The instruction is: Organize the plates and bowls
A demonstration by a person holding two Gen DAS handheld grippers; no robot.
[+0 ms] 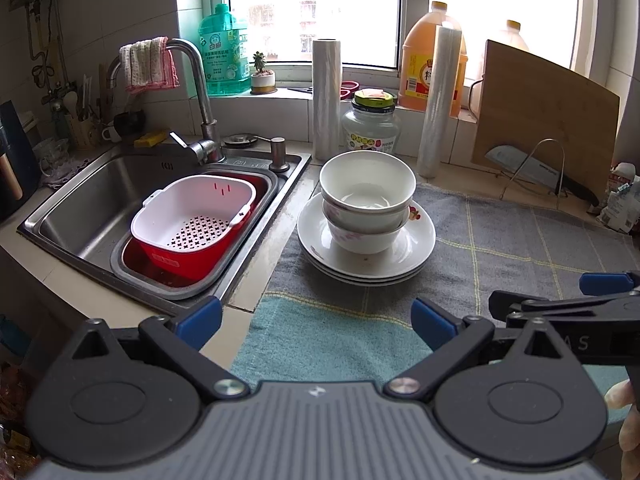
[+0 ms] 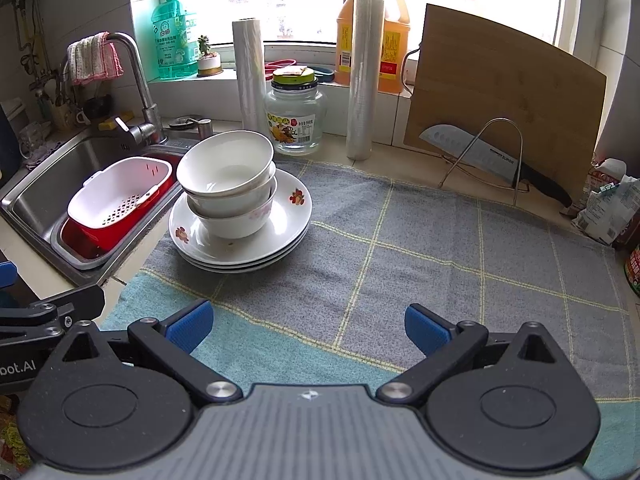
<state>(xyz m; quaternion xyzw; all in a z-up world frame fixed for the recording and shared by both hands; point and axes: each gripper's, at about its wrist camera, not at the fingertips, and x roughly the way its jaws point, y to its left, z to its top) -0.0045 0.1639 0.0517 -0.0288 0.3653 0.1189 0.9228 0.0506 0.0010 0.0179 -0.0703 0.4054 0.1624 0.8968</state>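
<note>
Both grippers idle, jaws spread wide, nothing held: left gripper (image 1: 316, 322) low over the near teal edge of the cloth (image 2: 440, 248), right gripper (image 2: 306, 328) just beside it on the right, also over the cloth. Bowls (image 2: 228, 184): three white ones nested, top one tilted a bit, sitting on the plates (image 2: 260, 240). Plates: stack of three white ones with a flower print, on the far left corner of the cloth, right next to the sink (image 1: 80, 204). Stack is well apart from both grippers, ahead of the left one and ahead-left of the right one. Sink holds a white colander (image 1: 192, 216) nested in a red basin (image 1: 160, 258); rag (image 1: 148, 64) hangs over the tap (image 1: 200, 92). Behind the stack on the desk (image 1: 256, 280): glass jar (image 2: 296, 116) with yellow-green lid, two upright rolls of cling film (image 2: 364, 76). On the sill: green soap bottle (image 2: 174, 32), small potted plant (image 2: 208, 58), orange oil jug (image 2: 394, 36). Far right: cutting board (image 2: 504, 96) leaning against the wall, knife (image 2: 484, 160) resting in a wire rack (image 2: 480, 152) in front of it. Part of a hand (image 1: 628, 412) shows at the right edge of the left wrist view.
</note>
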